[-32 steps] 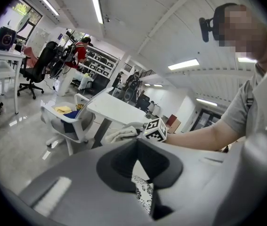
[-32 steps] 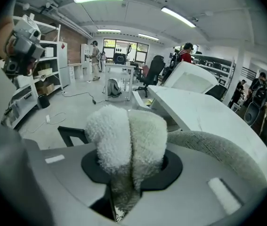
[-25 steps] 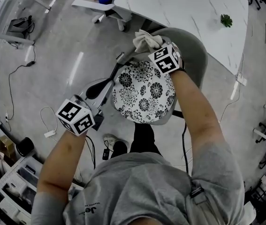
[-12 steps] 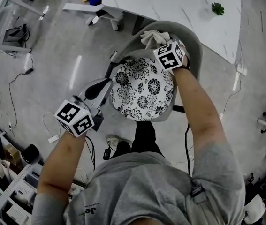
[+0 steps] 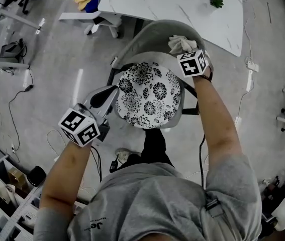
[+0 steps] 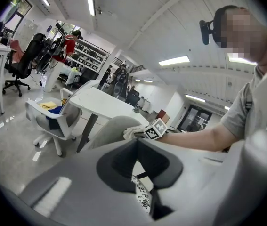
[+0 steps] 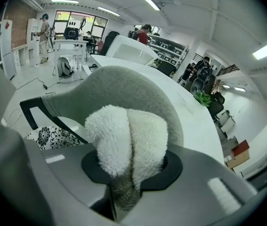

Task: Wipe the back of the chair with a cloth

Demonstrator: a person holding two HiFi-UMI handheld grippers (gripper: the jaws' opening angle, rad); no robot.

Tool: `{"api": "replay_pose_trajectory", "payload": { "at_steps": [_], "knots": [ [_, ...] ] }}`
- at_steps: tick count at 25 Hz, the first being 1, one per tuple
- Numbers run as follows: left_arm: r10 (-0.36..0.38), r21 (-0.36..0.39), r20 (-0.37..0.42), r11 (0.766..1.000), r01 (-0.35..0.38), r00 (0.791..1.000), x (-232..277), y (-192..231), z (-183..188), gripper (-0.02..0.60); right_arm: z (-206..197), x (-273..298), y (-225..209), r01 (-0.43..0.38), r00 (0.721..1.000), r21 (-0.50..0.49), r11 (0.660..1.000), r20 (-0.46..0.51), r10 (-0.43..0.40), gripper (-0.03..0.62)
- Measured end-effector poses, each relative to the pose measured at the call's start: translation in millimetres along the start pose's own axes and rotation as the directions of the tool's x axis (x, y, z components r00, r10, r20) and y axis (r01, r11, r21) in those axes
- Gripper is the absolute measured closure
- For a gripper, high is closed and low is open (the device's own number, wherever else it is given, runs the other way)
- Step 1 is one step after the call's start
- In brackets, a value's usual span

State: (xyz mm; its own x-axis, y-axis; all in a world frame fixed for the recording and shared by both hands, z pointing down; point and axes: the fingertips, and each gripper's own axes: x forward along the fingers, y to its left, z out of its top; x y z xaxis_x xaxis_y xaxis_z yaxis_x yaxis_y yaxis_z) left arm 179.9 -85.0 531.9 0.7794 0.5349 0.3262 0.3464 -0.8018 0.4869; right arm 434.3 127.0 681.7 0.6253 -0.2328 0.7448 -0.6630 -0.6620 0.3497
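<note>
On the chair back [image 5: 150,36] the cloth [image 5: 181,44] (table [image 5: 157,1] just behind); left gripper [image 5: 113,91] beside seat [image 5: 150,97].

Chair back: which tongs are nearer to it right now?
Right. The right tongs, shut on the cloth, are at the chair back's rim. The left tongs sit beside the patterned seat's left edge, away from the back, holding nothing.

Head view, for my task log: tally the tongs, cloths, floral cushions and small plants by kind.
Tongs: 2 (left tongs, right tongs)
Cloth: 1
Floral cushion: 1
Small plant: 1
Total: 5
</note>
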Motion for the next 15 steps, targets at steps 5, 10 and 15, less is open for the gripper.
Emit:
{"api": "replay_pose_trajectory", "payload": {
  "at_steps": [5, 10, 15],
  "knots": [
    [-0.035, 0.023, -0.006, 0.999, 0.035, 0.999, -8.7, -14.1, 0.2, 0.525, -28.6, -32.5, -29.0, 0.071, 0.997, 0.061, 0.996, -0.032, -0.069, 0.494],
    [-0.054, 0.040, -0.002, 0.998, 0.054, 0.999, -18.3, -20.6, 3.2, 0.525, -51.9, -58.1, -53.0, 0.125, 0.991, 0.123, 0.985, -0.057, -0.119, 0.494],
    [-0.039, 0.033, 0.003, 0.999, 0.039, 0.999, -26.6, -16.8, 4.9, 0.525, -29.5, -70.0, -17.2, -0.054, 0.997, 0.035, 0.998, 0.048, 0.052, 0.494]
  ]
}}
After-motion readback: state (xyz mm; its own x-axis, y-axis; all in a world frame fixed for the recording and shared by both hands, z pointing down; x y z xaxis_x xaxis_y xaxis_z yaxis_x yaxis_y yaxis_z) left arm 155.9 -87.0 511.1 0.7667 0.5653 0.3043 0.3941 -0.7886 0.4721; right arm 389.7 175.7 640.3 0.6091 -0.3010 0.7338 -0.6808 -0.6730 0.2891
